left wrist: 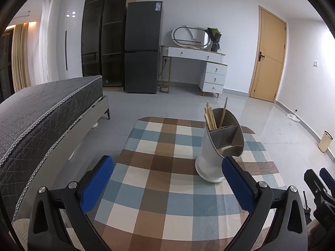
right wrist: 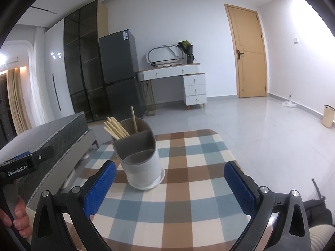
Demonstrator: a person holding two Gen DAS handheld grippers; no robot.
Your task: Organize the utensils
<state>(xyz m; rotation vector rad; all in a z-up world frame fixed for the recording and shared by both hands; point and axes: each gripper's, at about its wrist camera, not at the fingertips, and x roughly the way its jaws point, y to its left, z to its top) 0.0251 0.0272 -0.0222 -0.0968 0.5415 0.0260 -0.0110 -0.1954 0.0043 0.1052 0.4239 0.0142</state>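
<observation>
At the far left a bed (left wrist: 41,113) with a grey quilted mattress runs alongside the counter (left wrist: 159,188), which is covered by a checked cloth in blue, brown and cream. The left gripper (left wrist: 167,186) hangs over the near part of the counter, its blue-padded jaws spread wide with nothing between them. To its right, toward the far right part of the cloth, stands the utensil holder (left wrist: 211,156), a white cup with grey dividers inside. A bundle of chopsticks (left wrist: 210,117) leans in its far left compartment, and one single chopstick (left wrist: 223,110) stands apart in the rear compartment. The right gripper (right wrist: 170,186) is likewise over the near counter, jaws wide apart and holding nothing, the holder just beyond them.
</observation>
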